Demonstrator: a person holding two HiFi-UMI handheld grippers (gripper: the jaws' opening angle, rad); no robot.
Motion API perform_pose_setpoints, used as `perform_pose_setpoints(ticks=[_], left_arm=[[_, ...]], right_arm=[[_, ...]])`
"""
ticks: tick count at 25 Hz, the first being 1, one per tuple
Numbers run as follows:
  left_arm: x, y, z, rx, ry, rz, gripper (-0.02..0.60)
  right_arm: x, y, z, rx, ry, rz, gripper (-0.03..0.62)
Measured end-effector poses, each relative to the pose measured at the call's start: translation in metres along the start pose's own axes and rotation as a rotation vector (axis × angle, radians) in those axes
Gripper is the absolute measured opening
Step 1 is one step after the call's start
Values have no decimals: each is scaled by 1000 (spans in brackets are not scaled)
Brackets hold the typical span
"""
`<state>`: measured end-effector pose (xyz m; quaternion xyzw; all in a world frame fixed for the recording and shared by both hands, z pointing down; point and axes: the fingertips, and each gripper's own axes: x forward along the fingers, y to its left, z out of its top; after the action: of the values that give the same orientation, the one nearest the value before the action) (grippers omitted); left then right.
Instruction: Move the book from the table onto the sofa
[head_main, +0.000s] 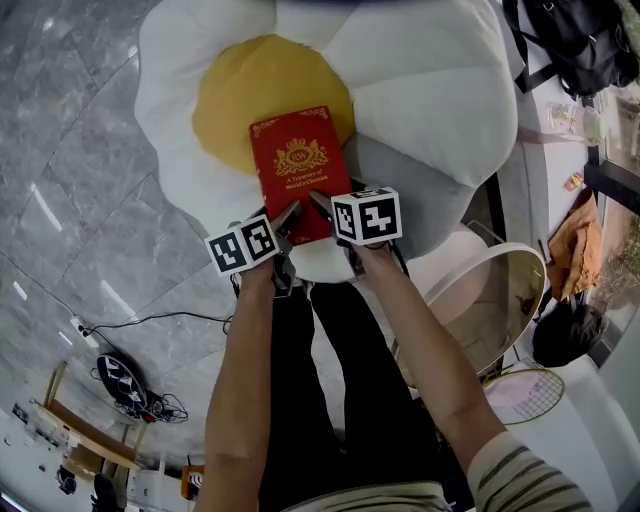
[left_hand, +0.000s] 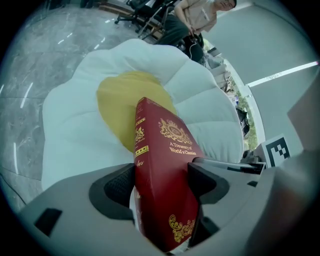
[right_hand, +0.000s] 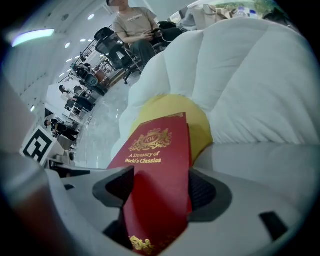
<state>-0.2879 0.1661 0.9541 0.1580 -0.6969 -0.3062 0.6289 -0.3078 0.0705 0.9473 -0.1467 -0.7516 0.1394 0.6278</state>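
A red hardback book (head_main: 296, 168) with a gold crest and lettering is held over the yellow centre (head_main: 250, 95) of a white flower-shaped sofa (head_main: 420, 90). My left gripper (head_main: 283, 228) is shut on the book's near left corner, and my right gripper (head_main: 322, 208) is shut on its near right edge. In the left gripper view the book (left_hand: 162, 170) stands on edge between the dark pads (left_hand: 120, 186). The right gripper view shows the book (right_hand: 157, 180) running between the pads (right_hand: 202, 192), cover up, towards the yellow cushion (right_hand: 197, 120).
Grey marble floor (head_main: 70, 170) lies left of the sofa. A round glass-topped table (head_main: 500, 305) stands at the right, with bags (head_main: 580, 40) and clutter beyond it. Cables and a small device (head_main: 125, 385) lie on the floor lower left. A seated person (right_hand: 135, 27) is far behind.
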Motion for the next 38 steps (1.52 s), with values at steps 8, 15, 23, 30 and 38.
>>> perform_pose_setpoints(ticks=[8, 15, 23, 30, 38], left_arm=[[13, 8, -8, 35, 26, 24, 334], [15, 12, -14, 35, 34, 27, 334], [0, 10, -13, 44, 27, 47, 334], [-18, -8, -10, 70, 9, 23, 230], [-51, -27, -14, 142, -23, 29, 64]], right_arm=[[14, -8, -7, -28, 22, -21, 341], [23, -12, -20, -16, 71, -29, 341], [7, -10, -15, -39, 78, -66, 341], [-9, 3, -8, -39, 52, -52, 329], [-39, 25, -12, -54, 24, -16, 60]])
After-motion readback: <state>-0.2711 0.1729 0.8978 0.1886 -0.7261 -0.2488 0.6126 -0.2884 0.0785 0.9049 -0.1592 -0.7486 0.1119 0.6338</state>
